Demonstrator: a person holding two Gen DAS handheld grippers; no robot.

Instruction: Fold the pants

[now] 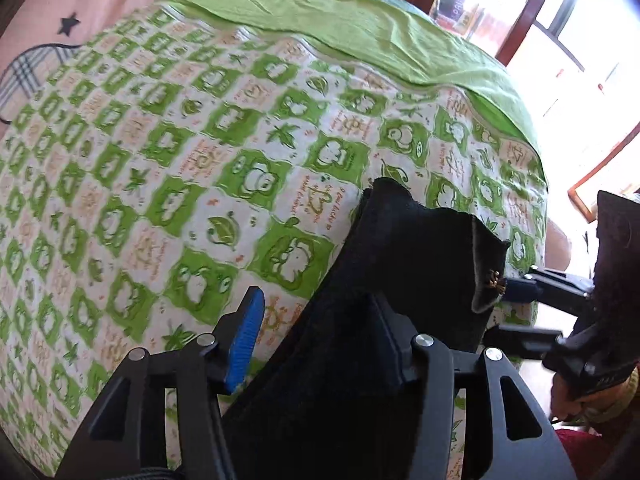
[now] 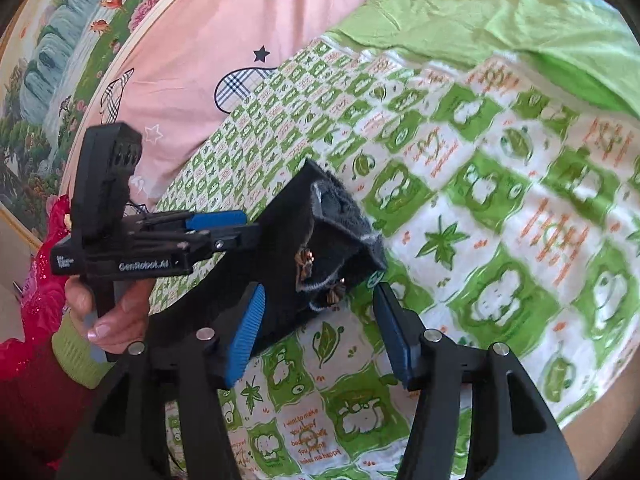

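The black pants [image 1: 372, 280] with small gold bows hang lifted above the bed. In the left wrist view my left gripper [image 1: 320, 344] stands wide open, the cloth draped over its right finger, and the blue left pad [image 1: 244, 344] is bare. My right gripper [image 1: 516, 304] reaches in from the right, its tips against the pants' edge by a bow. In the right wrist view the right gripper [image 2: 320, 332] is open with the pants [image 2: 316, 248] just ahead between its pads. The left gripper [image 2: 236, 232] shows there at the left, fingers apart at the cloth edge.
A green and white frog-print quilt [image 1: 180, 168] covers the bed, with a plain green sheet [image 1: 360, 28] beyond it and a pink cover [image 2: 192, 48] to the left. A landscape picture [image 2: 44, 80] is at the far left. A window [image 1: 580, 20] is at the right.
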